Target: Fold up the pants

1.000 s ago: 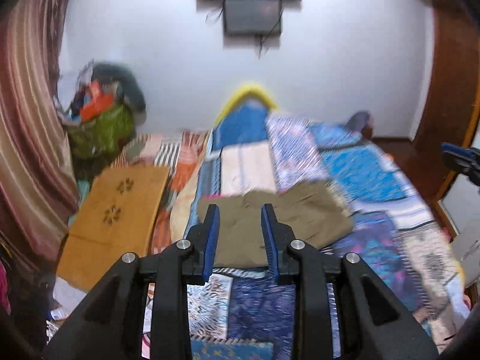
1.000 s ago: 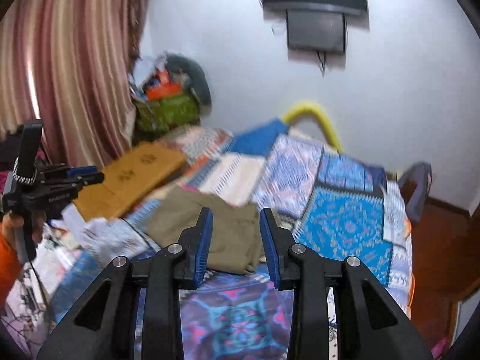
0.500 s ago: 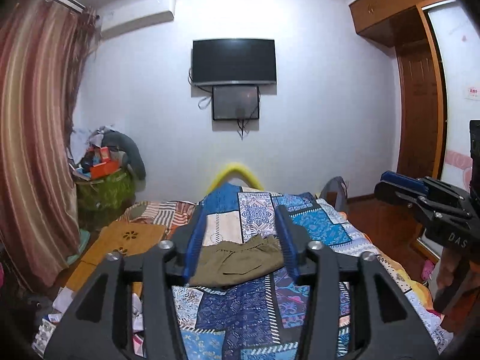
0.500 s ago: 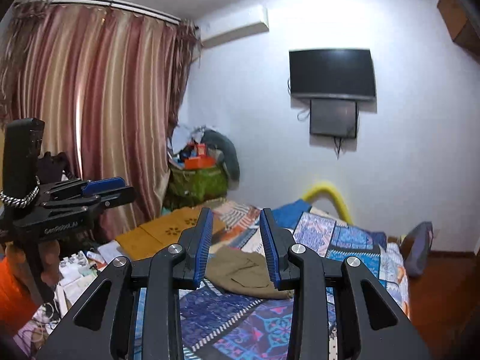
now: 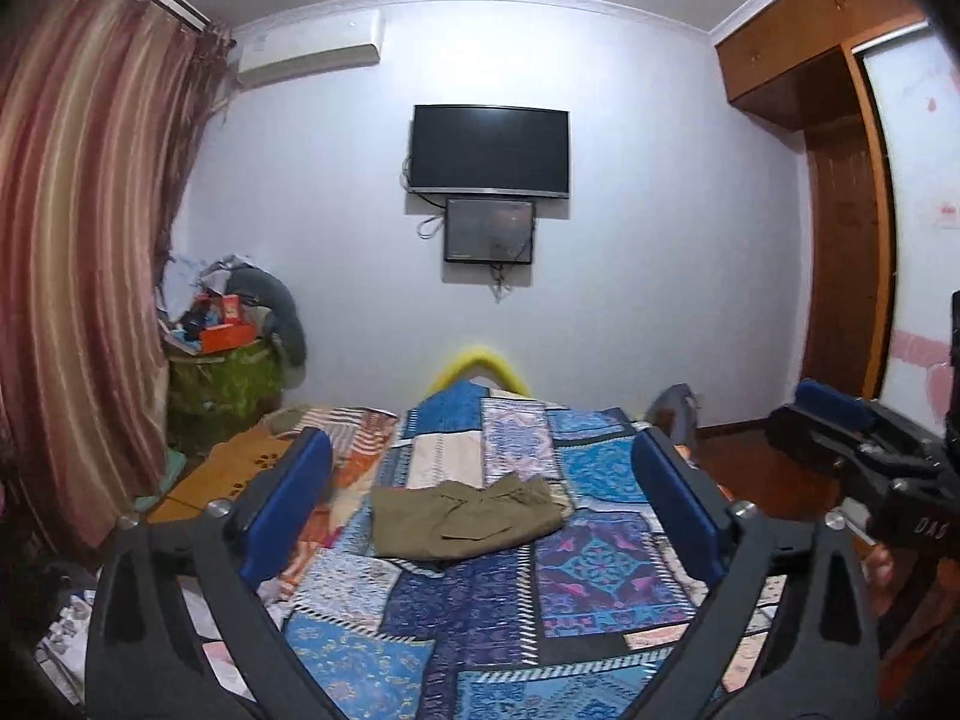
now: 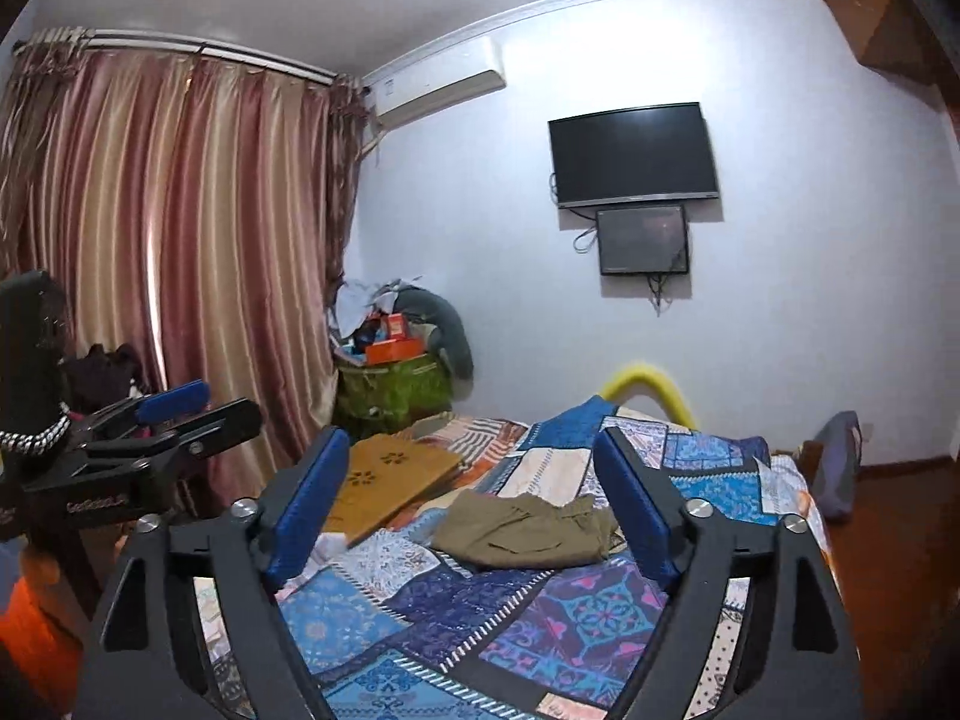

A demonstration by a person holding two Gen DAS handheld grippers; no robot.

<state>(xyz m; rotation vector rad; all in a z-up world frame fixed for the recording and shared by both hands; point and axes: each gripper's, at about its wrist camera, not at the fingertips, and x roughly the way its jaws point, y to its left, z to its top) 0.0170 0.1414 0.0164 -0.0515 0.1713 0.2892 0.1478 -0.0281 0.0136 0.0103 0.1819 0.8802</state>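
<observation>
Looking along both tools, I am seeing the pants [image 5: 465, 516] lying in a compact olive bundle on the patchwork bedspread [image 5: 600, 558], about midway up the bed and well short of the yellow headboard arch [image 5: 477, 360]. My left tool [image 5: 480, 504] is spreading its jaws, already very wide, with nothing between the blue pads; the pants are only showing through the gap, far beyond the tips. My right tool [image 6: 474, 501] is also opening, a little less wide, and it too is gripping nothing. Both are hanging back from the pants, near the foot end of the bed.

I am judging the pants to be light, soft woven cloth with no stiffness: they are slumping into creases, and layers are overlapping. Such cloth should drape and slide against itself, so a pinch through one layer could drag the stack apart. The waistband side, toward the right of the bundle, looks thicker and bunched, which should give a firmer bite. I am thinking the best holds are the two corners of the near edge, one per tool, pinching all layers together. Nothing here seems fragile.
</observation>
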